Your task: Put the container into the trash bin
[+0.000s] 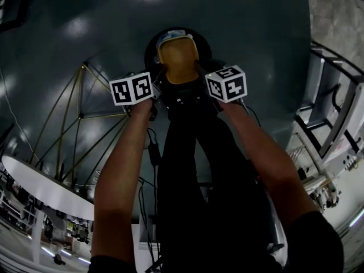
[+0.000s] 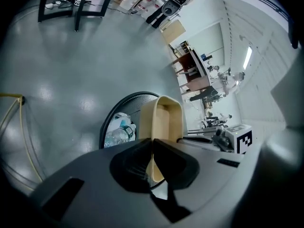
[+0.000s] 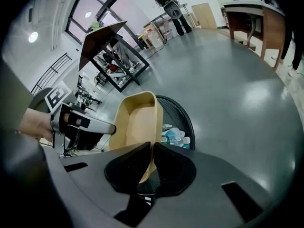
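Note:
A tan rectangular container hangs right over the round black mesh trash bin, open side up. My left gripper is shut on the container's left rim, and my right gripper is shut on its right rim. In the left gripper view the container stands edge-on between the jaws, with the bin behind and below it. The right gripper view shows the container from the other side, over the bin. Plastic bottles lie inside the bin.
A brass-coloured wire frame stands on the grey floor to the left, above a white round tabletop. A white metal rack is at the right. Desks and chairs stand farther off.

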Available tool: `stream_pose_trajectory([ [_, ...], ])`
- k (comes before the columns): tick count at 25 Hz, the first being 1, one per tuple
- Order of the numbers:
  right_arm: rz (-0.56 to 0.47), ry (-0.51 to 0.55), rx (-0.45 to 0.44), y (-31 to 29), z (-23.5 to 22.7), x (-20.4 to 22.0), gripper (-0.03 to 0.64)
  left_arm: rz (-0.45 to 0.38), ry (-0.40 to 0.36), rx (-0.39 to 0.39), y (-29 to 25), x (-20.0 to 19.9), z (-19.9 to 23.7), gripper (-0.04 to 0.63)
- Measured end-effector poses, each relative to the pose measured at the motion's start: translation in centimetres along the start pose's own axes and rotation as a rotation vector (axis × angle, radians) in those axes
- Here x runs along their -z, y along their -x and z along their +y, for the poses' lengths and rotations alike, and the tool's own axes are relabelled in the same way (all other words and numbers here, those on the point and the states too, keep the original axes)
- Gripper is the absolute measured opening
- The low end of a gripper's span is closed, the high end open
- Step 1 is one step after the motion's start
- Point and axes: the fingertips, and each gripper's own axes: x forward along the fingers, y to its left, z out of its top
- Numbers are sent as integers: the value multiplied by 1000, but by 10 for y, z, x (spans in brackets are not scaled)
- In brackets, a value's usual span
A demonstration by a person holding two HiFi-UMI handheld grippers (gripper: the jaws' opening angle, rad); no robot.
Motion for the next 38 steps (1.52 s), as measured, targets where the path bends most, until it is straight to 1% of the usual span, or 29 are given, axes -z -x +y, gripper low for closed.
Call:
stream_pose_trajectory([
  [11, 35, 19, 43, -15, -4, 13, 49, 20, -30, -34, -14, 10, 20, 20],
  [20, 79, 57, 73, -22, -14, 15, 49, -9, -54, -32, -20, 8, 23, 21],
  [21, 81, 63, 85, -21, -15, 15, 51, -13, -62, -38, -19, 8, 24, 27],
  [24, 76, 83, 106, -15, -15, 11, 51, -27, -74, -60, -15, 5, 26, 88],
  [26, 56, 93, 108, -11, -12, 8, 52, -29, -71, -60, -13, 7, 25, 103],
  [30, 34, 107, 96, -1, -3, 6, 52, -20, -79, -42, -12, 13, 11, 103],
  [33, 25, 137, 90, 10, 8, 0, 52, -23, -86, -11, -6, 14, -7, 103],
  [38, 6, 183, 77, 41, 39, -16, 51, -7, -122, 46, 22, 18, -45, 94],
])
